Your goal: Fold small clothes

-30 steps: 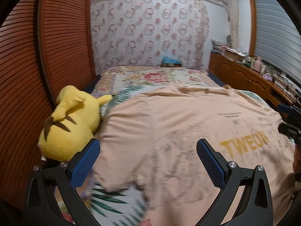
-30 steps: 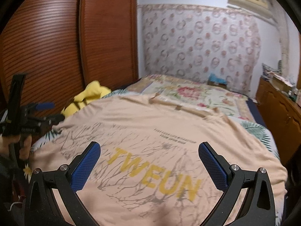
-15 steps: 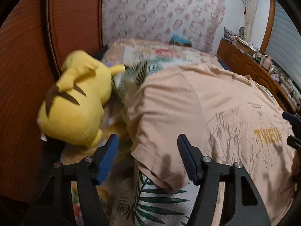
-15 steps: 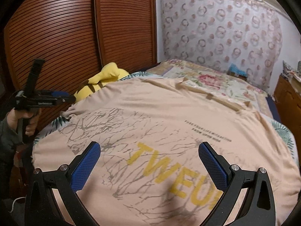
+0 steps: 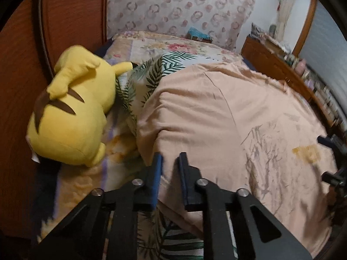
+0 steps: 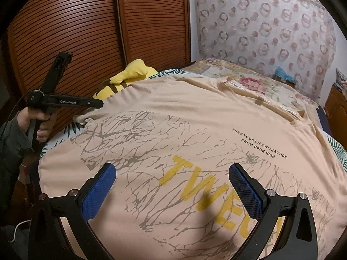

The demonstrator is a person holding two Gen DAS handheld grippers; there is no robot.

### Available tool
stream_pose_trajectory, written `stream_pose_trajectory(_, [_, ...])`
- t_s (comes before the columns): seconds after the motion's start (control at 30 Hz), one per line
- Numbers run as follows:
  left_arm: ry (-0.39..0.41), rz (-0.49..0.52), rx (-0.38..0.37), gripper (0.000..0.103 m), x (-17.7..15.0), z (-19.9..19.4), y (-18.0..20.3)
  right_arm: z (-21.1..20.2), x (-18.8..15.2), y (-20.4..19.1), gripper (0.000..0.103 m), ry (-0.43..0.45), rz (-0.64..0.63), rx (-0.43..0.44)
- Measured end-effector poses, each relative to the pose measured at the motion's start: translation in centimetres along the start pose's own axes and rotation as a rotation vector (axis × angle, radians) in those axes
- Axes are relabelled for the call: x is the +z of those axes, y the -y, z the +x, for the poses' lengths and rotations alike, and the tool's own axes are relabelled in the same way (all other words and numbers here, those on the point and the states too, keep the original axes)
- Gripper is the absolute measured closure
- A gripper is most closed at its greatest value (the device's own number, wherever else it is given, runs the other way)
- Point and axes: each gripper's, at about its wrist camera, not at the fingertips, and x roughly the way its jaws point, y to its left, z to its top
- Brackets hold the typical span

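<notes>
On bed [image 6: 249, 75]: peach T-shirt [image 6: 195, 119] spread | left gripper [image 5: 170, 173] pinching sleeve edge | right gripper [image 6: 172, 186] spread

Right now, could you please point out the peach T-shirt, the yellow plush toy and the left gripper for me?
peach T-shirt [image 6: 195, 117]: right wrist view, plain fabric above the print.
yellow plush toy [image 5: 71, 130]: left wrist view, its body.
left gripper [image 5: 170, 162]: left wrist view, between its fingertips.

Left hand-held gripper [image 5: 169, 162]: black frame, blue pads, silver screws. Right hand-held gripper [image 6: 172, 178] alike. Bare-skinned hand [image 6: 41, 122], dark grey sleeve [image 6: 10, 138].
</notes>
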Motion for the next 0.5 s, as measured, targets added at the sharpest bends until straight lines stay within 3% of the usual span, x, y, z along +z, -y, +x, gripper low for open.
stream_pose_trajectory(0.17, [0.014,0.023,0.027,0.101,0.3,-0.6,0.2,0.5,-0.5,-0.6,0.000,0.001,-0.003,-0.010])
stream_pose_trajectory(0.3, [0.081,0.037,0.034,0.101,1.1,-2.6,1.0,0.3,-0.9,-0.4,0.000,0.007,0.009,-0.014])
stream_pose_trajectory(0.5, [0.162,0.105,-0.015,0.101,3.2,-5.2,4.6,-0.4,-1.2,0.5,0.000,0.025,0.043,-0.019])
